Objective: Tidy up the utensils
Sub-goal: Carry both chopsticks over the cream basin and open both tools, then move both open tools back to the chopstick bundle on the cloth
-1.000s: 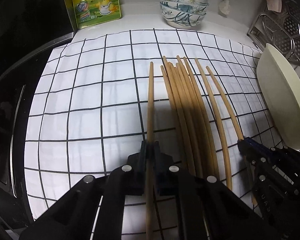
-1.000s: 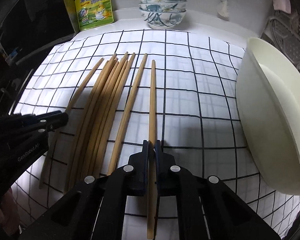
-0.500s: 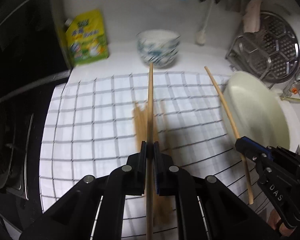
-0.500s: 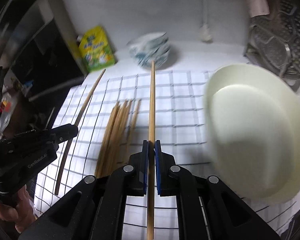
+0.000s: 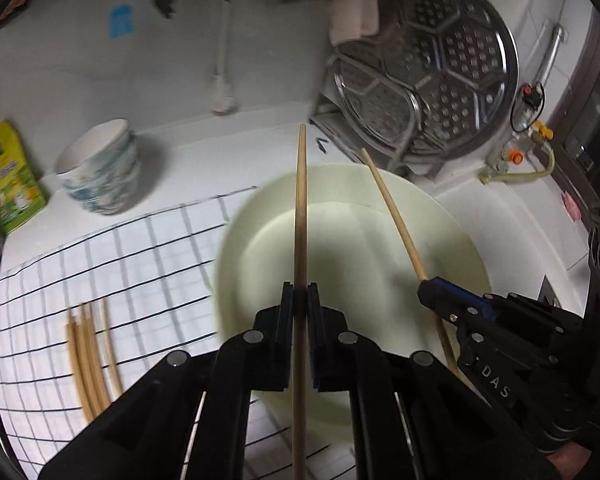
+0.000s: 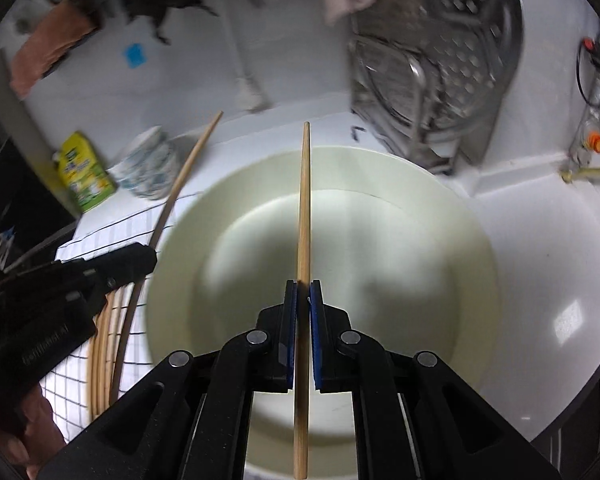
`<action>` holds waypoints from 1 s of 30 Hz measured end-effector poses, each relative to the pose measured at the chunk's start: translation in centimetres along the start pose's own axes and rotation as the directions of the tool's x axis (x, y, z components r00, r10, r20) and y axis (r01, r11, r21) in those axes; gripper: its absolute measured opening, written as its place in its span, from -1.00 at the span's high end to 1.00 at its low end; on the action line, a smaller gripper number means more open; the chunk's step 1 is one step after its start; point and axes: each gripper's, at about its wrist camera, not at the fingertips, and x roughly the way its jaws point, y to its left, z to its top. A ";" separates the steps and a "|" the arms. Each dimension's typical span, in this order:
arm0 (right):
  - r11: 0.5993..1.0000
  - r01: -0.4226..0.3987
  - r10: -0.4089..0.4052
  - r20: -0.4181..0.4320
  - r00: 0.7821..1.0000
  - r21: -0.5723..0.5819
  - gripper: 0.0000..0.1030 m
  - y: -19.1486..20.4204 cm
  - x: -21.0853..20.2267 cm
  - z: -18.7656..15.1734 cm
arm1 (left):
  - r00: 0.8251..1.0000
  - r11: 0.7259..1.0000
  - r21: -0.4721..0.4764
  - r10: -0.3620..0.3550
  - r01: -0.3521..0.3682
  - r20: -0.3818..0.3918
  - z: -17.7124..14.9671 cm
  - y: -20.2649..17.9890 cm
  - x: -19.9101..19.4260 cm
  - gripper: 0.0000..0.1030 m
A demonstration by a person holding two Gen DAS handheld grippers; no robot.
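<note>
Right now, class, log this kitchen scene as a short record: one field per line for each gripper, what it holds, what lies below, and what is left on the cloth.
left gripper: shut on one chopstick
right gripper: shut on a second chopstick
below both: cream basin, nothing visible inside
height: both chopsticks held in the air above the basin
left on the cloth: loose chopsticks on the checked cloth
behind: stacked bowls, yellow pouch, metal steamer rack
</note>
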 end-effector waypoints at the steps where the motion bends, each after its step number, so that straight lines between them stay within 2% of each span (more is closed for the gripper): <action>1: 1.000 -0.001 0.001 -0.006 1.000 0.005 0.88 -0.3 0.4 0.0 | 1.000 1.000 0.005 -0.005 0.005 -0.013 0.2 -0.5 0.7 0.86; 6: 1.000 -0.019 0.020 -0.054 0.998 0.019 0.88 -2.2 2.7 -0.2 | 0.997 0.999 0.036 0.025 -0.023 -0.073 0.2 -2.6 4.5 0.86; 12: 0.999 -0.024 0.026 -0.085 0.996 0.030 0.87 -4.0 4.0 -0.4 | 0.992 0.997 0.047 0.060 -0.055 -0.112 0.2 -3.3 6.6 0.85; 13: 0.999 -0.022 0.024 -0.084 0.996 0.030 0.85 -4.2 4.0 -0.4 | 0.991 0.997 0.045 0.067 -0.063 -0.117 0.2 -3.3 6.8 0.85; 14: 0.999 -0.017 0.019 -0.078 0.997 0.031 0.69 -4.4 4.0 -0.3 | 0.991 0.997 0.041 0.072 -0.067 -0.117 0.2 -3.3 6.8 0.84; 15: 0.999 -0.014 0.016 -0.074 0.997 0.031 0.49 -4.4 3.8 -0.2 | 0.990 0.997 0.037 0.077 -0.073 -0.117 0.2 -3.2 6.8 0.74; 16: 0.999 -0.014 0.016 -0.063 0.998 0.033 0.45 -4.6 3.7 -0.2 | 0.990 0.996 0.033 0.082 -0.079 -0.116 0.3 -3.1 6.7 0.66; 18: 0.999 -0.012 0.013 -0.050 0.999 0.030 0.45 -4.8 3.3 -0.1 | 0.990 0.995 0.026 0.099 -0.097 -0.102 0.5 -2.9 6.5 0.18; 20: 1.000 -0.011 0.013 -0.044 0.999 0.029 0.45 -5.0 3.0 -0.1 | 0.991 0.994 0.012 0.110 -0.109 -0.079 0.6 -2.6 5.9 -0.05; 30: 1.000 -0.019 0.020 -0.032 0.999 0.025 0.45 -4.6 1.3 -0.6 | 0.990 0.991 -0.011 0.134 -0.134 -0.043 0.4 -1.8 3.0 -0.10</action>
